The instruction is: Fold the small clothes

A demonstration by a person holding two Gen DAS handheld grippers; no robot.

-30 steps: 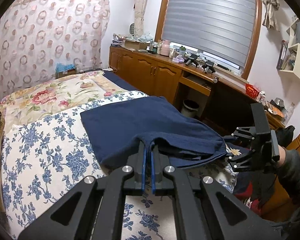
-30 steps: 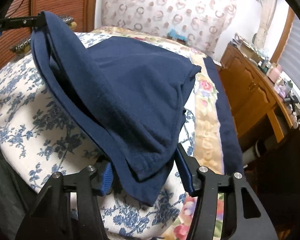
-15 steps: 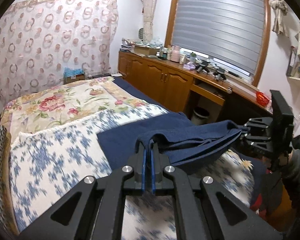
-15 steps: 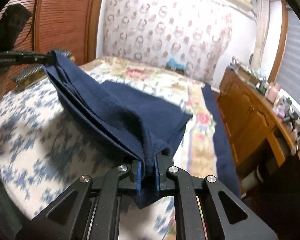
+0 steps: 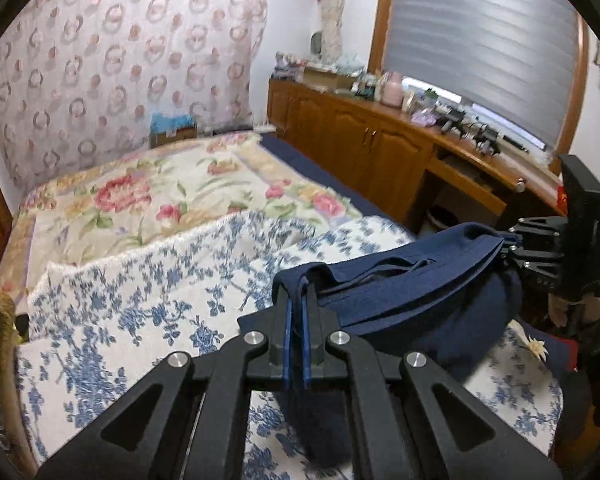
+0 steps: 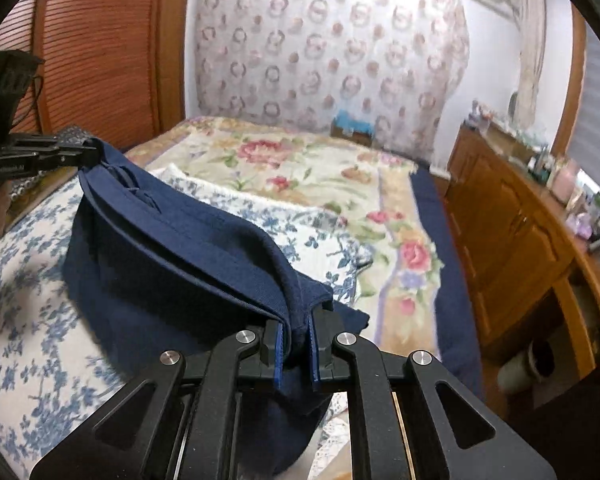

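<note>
We hold two claws angled down over the bed [image 5: 100, 320]: the left claw [image 5: 296, 308] and the right claw [image 6: 298, 332] each clenched on one end of one navy garment [image 6: 172, 264], stretched between them, sagging onto the floral blanket [image 6: 28, 300].

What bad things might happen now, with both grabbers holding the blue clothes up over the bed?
1. The navy garment is held only at its two ends, by the left gripper and the right gripper; a thin pinch might slip.
2. Its middle sags in loose layers, so the fold may land crooked on the floral blanket.
</note>
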